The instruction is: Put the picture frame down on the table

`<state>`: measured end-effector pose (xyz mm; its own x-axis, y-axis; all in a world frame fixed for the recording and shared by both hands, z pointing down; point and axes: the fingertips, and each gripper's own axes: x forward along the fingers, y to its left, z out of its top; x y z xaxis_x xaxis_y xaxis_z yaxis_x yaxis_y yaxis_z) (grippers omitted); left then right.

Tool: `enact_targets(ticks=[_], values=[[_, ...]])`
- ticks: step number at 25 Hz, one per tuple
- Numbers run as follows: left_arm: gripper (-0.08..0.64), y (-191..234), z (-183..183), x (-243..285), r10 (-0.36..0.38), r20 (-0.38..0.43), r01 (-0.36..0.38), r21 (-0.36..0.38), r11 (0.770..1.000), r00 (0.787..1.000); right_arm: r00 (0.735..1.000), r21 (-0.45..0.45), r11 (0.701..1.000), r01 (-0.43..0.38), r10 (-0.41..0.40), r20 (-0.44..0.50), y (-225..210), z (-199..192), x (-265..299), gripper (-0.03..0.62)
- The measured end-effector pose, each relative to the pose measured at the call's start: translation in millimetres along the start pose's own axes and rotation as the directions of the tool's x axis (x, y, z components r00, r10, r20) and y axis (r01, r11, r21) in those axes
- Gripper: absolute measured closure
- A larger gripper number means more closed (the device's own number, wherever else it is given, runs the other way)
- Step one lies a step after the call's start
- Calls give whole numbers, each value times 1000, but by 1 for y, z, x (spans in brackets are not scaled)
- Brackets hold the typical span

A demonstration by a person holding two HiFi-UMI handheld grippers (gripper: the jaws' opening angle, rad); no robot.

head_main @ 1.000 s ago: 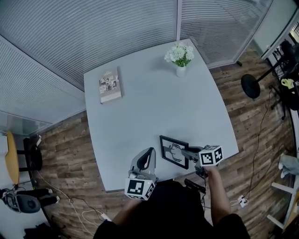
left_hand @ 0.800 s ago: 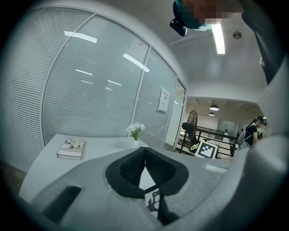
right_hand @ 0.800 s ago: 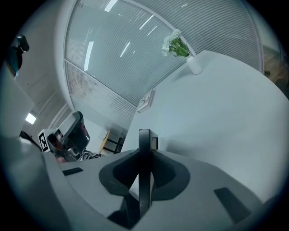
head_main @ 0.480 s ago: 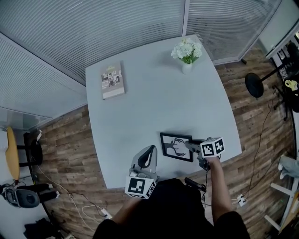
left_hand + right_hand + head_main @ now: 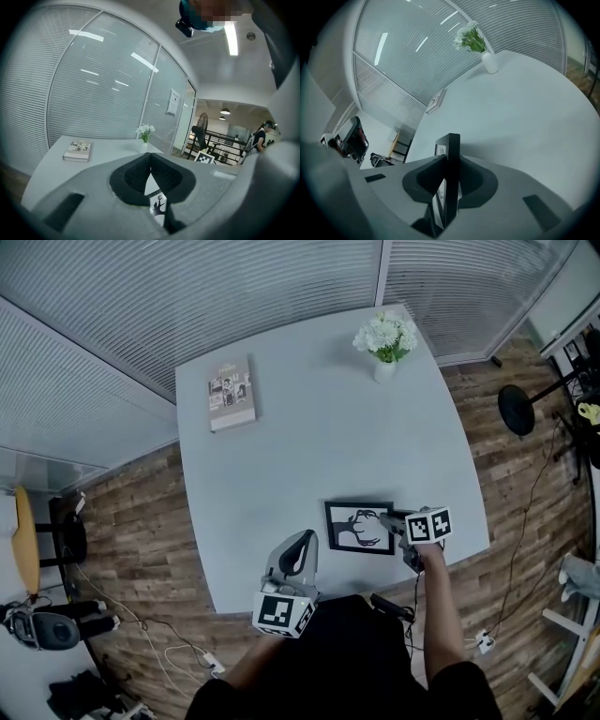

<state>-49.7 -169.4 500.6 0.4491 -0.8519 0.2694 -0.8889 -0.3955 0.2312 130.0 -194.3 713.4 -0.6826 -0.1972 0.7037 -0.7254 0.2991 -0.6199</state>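
A black picture frame [image 5: 360,527] with a dark silhouette print is held over the near right part of the pale table [image 5: 309,437]. My right gripper [image 5: 394,522] is shut on the frame's right edge. In the right gripper view the frame [image 5: 449,178] shows edge-on, clamped between the jaws. My left gripper [image 5: 296,562] hangs at the table's near edge, left of the frame, with its jaws closed together and nothing in them. Through the left gripper's jaw notch a bit of the frame's print [image 5: 158,206] shows. Whether the frame touches the table is unclear.
A book [image 5: 232,394] lies at the far left of the table. A white vase of flowers [image 5: 385,341] stands at the far right corner. Slatted glass walls run behind the table. Wooden floor surrounds it, with cables and a floor fan base [image 5: 516,409] to the right.
The frame has turned squarer to the table edge and shifted slightly right and away with my right gripper. The left gripper has stayed in place.
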Motion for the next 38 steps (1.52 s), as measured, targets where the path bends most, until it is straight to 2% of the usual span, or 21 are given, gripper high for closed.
enact_targets(ticks=[10, 22, 38], values=[[545, 5, -2, 5, 9, -11, -9, -11, 1000, 1000, 1000, 73, 997, 15, -13, -27, -28, 2, 22, 515], [545, 15, -7, 14, 15, -29, -16, -23, 1000, 999, 998, 106, 994, 38, -32, -58, -45, 0, 44, 491], [545, 21, -12, 15, 22, -42, -23, -33, 999, 999, 986, 72, 985, 155, -149, -74, -61, -3, 54, 453]])
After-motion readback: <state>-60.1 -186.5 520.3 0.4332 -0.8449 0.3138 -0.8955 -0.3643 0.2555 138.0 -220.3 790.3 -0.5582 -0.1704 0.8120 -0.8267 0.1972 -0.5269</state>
